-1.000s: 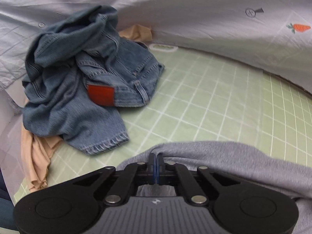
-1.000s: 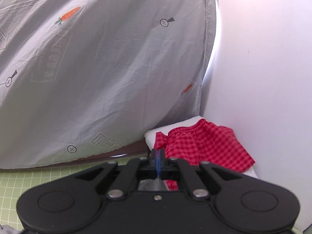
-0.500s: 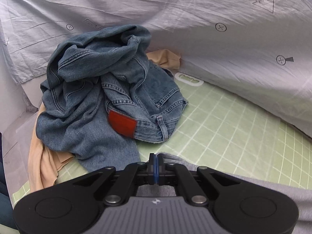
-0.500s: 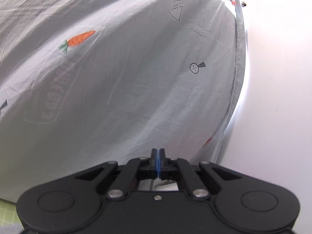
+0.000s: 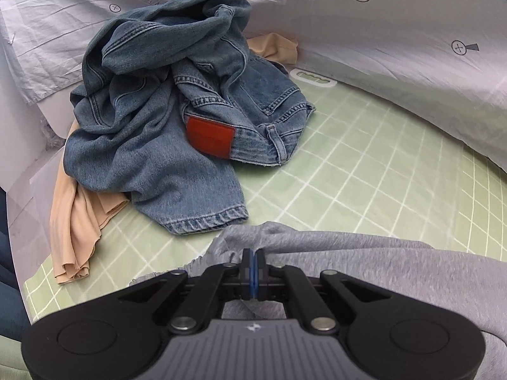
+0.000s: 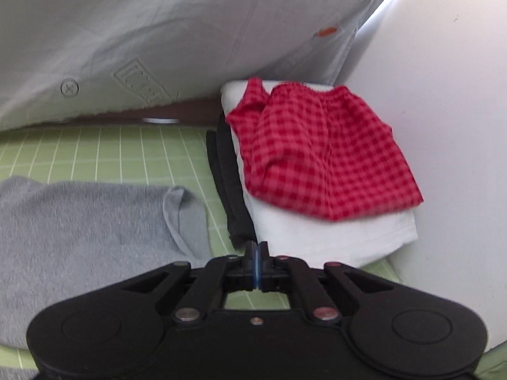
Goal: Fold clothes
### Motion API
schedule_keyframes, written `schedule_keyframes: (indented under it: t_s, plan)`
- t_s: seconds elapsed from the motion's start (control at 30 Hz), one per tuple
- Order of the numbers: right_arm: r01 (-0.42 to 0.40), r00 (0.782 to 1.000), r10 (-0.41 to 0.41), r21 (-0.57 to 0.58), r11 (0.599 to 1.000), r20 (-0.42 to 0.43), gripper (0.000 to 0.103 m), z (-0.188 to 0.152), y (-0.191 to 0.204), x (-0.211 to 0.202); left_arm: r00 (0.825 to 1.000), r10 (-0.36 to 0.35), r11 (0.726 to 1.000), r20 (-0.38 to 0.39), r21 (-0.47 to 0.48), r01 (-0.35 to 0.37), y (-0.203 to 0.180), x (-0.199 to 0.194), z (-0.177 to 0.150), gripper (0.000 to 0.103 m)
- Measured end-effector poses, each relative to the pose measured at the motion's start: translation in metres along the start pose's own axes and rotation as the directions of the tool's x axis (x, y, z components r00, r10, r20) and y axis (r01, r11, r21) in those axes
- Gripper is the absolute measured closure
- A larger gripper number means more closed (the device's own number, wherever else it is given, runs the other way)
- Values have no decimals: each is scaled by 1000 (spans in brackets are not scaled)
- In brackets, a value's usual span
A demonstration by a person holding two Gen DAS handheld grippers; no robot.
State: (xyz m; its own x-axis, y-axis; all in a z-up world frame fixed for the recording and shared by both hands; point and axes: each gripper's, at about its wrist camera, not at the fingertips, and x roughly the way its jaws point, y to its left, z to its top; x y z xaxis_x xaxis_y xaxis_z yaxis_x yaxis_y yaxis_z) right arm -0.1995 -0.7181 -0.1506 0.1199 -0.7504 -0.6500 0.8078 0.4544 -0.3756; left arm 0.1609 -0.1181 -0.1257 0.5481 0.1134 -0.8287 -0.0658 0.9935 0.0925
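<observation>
Left gripper [image 5: 252, 261]: jaws were seen pressed together on a raised edge of the grey garment [image 5: 364, 262], low in the centre of the left wrist view, as in the earlier frames.
Right gripper [image 6: 257, 259]: jaws were just starting to part; no cloth was seen between the pads, though one second earlier a grey fold had been visible behind them.
Grey garment: it was laid flat on the green grid mat [image 5: 380, 164], filling the lower left of the right wrist view, one rounded corner [image 6: 180, 209] turned up beside the gripper.
Change: the right wrist view, filled half a second earlier by the hanging printed sheet [image 6: 158, 31], had been swung down to the mat and the stack.
Meaning: the right end was judged released, so one fold was probably finished.
Folded stack: red checked shorts [image 6: 317, 152] were lying on white cloth [image 6: 332, 234], centre right.
Unfolded pile: jeans [image 5: 164, 110] over a beige garment [image 5: 76, 221] were left waiting, upper left of the left wrist view.
</observation>
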Motion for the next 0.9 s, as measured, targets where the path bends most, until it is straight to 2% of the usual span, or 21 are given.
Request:
schedule_keyframes:
  t_s: [0.03, 0.1, 0.13, 0.17, 0.2, 0.23, 0.3, 0.4, 0.53, 0.67, 0.73, 0.83, 0.9]
  plan:
    - [0, 1000, 0, 20, 1000, -22, 90, -3, 0, 2, 1000, -4, 1000, -4, 3, 4, 0, 0, -1, 99]
    - [-16, 999, 19, 79, 997, -48, 48, -7, 1, 1, 1000, -18, 1000, -8, 20, 18, -3, -2, -3, 97]
    - [-30, 998, 36, 99, 995, -57, 39, -8, 4, 0, 1000, -23, 999, -8, 30, 23, -4, -4, -4, 94]
    - [-59, 996, 65, 98, 993, -60, 26, -10, 9, -2, 1000, -19, 999, -10, 40, 20, -6, -6, -5, 88]
    - [-86, 994, 92, 91, 992, -63, 19, -11, 16, -4, 1000, -21, 999, -6, 46, 22, -8, -8, -5, 75]
    - [-107, 992, 112, 73, 992, -63, 18, -12, 26, -7, 1000, -31, 998, 0, 46, 31, -8, -11, -4, 65]
    - [-157, 985, 159, 42, 987, -64, 17, -13, 46, -14, 998, -59, 998, 18, 27, 58, -8, -17, -1, 55]
    - [-283, 956, 284, 34, 959, -70, 17, -8, 79, -25, 993, -113, 994, 30, -6, 113, -8, -18, 8, 41]
    - [-394, 914, 397, 50, 918, -85, 16, 7, 131, -37, 993, -121, 992, -4, 44, 121, -22, 0, 18, 39]
    - [-476, 868, 484, 90, 875, -108, 14, 26, 185, -45, 990, -116, 988, -81, 94, 124, -38, 31, 25, 37]
    - [-522, 833, 536, 125, 843, -137, 14, 34, 211, -48, 984, -126, 983, -123, 120, 140, -46, 44, 27, 37]
    - [-608, 759, 631, 172, 775, -163, 14, 43, 253, -56, 979, -126, 965, -159, 211, 159, -61, 57, 26, 37]
    - [-632, 739, 651, 156, 759, -175, 16, 46, 280, -62, 977, -123, 954, -172, 252, 165, -67, 63, 23, 37]
